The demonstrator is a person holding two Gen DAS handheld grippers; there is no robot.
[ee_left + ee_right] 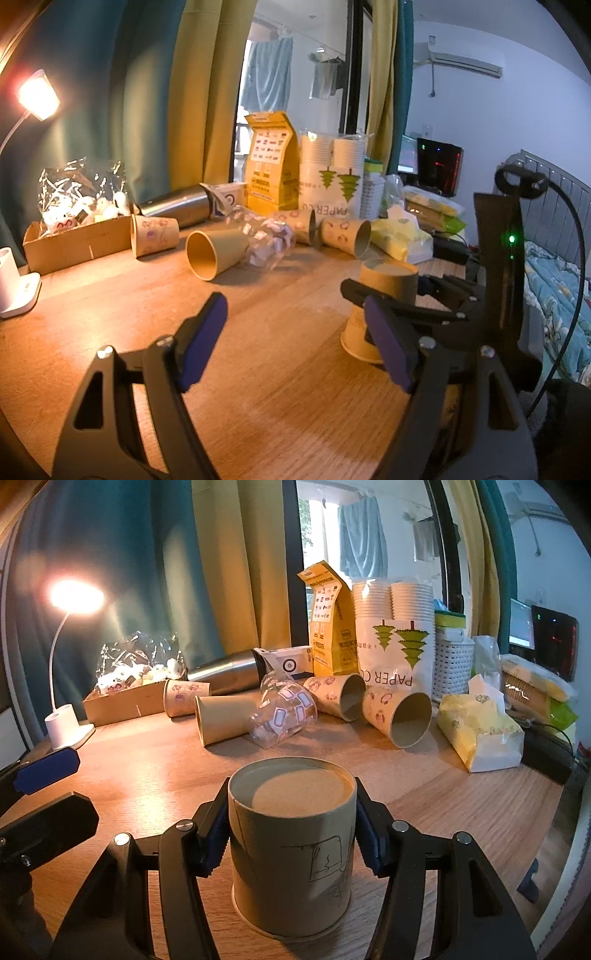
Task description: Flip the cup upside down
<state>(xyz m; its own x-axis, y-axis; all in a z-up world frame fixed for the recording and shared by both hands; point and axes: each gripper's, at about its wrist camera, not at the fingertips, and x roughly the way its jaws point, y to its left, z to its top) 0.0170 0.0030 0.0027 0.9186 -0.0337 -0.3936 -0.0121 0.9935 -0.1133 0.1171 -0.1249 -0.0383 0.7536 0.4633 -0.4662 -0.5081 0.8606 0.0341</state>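
Right wrist view: a lit desk lamp (64, 716) glows at the tabletop's far left corner, beside a cardboard tray (122, 701) of wrapped sweets. Along the far edge lie a steel flask (225, 674), several paper cups on their sides (221, 718) and a clear plastic cup (282, 718), with a yellow bag (328, 627), a sleeve of stacked paper cups (393, 635) and a white basket (452, 664) standing behind them. A pack of tissues (480, 731) rests towards the right edge. At the near centre of the wooden tabletop (461, 794), the cup (291, 853) stands upside down, rim on the wood and base uppermost, with the right tongs (290, 838) clamped on its upper wall, blue pads pressed to either side.

Left wrist view: the left tongs (295, 339) hang wide apart and hold nothing, above bare tabletop (277, 387) near the front edge. The inverted cup (384, 291) stands to their right, partly hidden by the right tongs (376, 306) gripping it. A bed (554, 273) lies beyond the tabletop's right edge.
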